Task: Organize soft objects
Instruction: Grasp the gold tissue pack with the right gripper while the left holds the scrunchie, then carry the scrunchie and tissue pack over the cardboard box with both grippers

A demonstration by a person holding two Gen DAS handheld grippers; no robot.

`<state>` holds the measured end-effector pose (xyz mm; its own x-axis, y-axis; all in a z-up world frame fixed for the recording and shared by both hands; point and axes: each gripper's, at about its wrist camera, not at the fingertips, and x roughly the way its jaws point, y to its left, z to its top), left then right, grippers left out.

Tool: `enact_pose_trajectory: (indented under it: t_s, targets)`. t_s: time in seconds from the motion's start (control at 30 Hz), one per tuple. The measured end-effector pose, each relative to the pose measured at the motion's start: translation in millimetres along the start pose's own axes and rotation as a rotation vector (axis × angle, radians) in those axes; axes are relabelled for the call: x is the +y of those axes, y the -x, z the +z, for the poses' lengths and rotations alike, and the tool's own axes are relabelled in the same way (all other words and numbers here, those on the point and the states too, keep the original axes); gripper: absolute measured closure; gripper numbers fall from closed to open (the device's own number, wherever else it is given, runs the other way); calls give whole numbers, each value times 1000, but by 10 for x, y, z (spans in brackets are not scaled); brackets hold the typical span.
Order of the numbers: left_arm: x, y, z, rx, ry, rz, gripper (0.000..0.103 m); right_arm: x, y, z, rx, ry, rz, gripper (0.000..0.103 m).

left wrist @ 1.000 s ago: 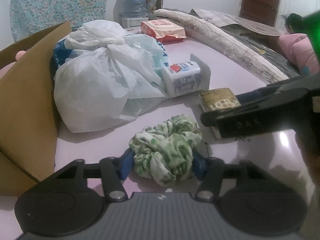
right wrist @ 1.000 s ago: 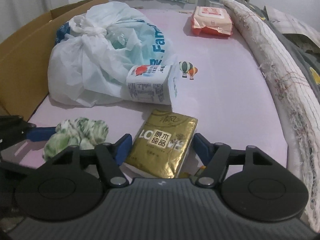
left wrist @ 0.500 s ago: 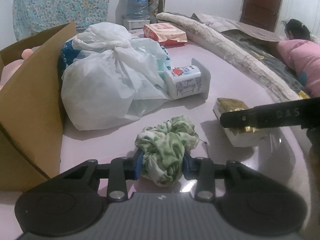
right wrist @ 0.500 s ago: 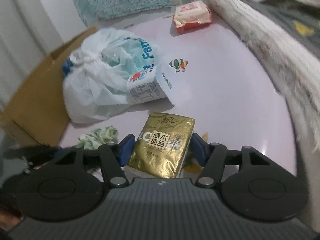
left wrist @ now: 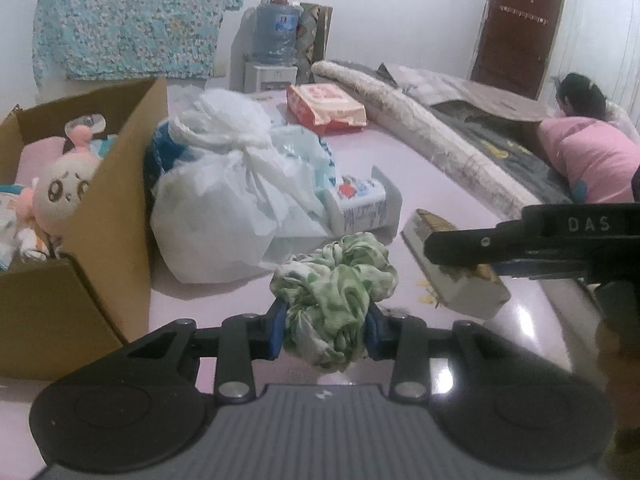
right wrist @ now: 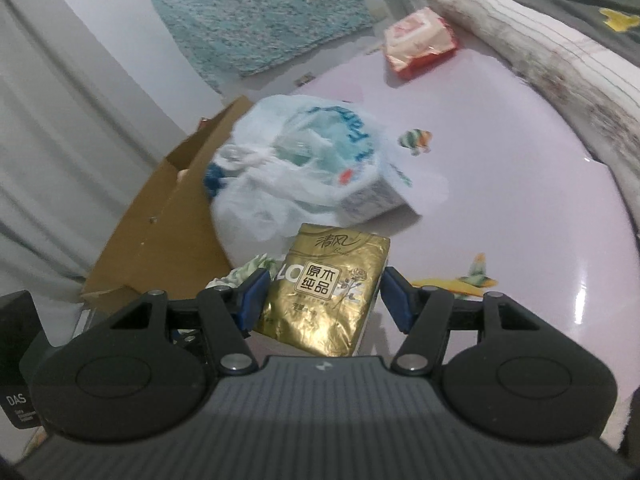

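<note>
Clamping a crumpled green-and-white fabric scrunchie point(left wrist: 334, 286) between its blue pads, the left hand-held gripper point(left wrist: 326, 330) has its jaws drawn in tight on the cloth, which appears lifted off the glossy pale-pink surface point(left wrist: 408, 152). To its right, the right hand-held gripper point(right wrist: 320, 298) has a gold foil tissue pack point(right wrist: 324, 294) between its two blue pads, jaws closed partway to the pack's width, and the pack looks raised and tilted above the surface. Off to the left stands an open brown cardboard box point(left wrist: 116, 208) with plush toys point(left wrist: 60, 192) inside. Just beside the box lie a knotted white plastic bag point(left wrist: 232, 208) and a small white printed pack point(left wrist: 362, 204), touching one another.
</note>
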<state>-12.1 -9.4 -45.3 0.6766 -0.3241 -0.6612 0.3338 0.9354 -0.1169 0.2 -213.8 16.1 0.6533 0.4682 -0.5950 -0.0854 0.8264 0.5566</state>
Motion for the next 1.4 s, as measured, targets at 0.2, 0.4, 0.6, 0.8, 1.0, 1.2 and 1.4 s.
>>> enact_pose_trajectory:
  t_s: [0.2,0.4,0.6,0.8,1.0,1.2,1.4]
  targets:
    - [42,204,66,-44,11,-9,64,171,47,44,-3,11,66,43]
    - [121,400,186,-80,18,-18,64,336,111,127,-12,13,119,43]
    - [370,720,336,-160,61,32,64,780,22,364,-10,125,211,43]
    - [886,1041,419,-209,169,137,64,1423,-424,679,60,248,356,43]
    - [1450,982,501,-145,225,261,64,1983,-1180,878,230,305,390,43]
    - [1889,732,556,-22,184,364,63,2455,-1911,884,376,413,287,43]
    - [2133,573,538,75,173,379,61,2630,-2369,740,481,429,225,42]
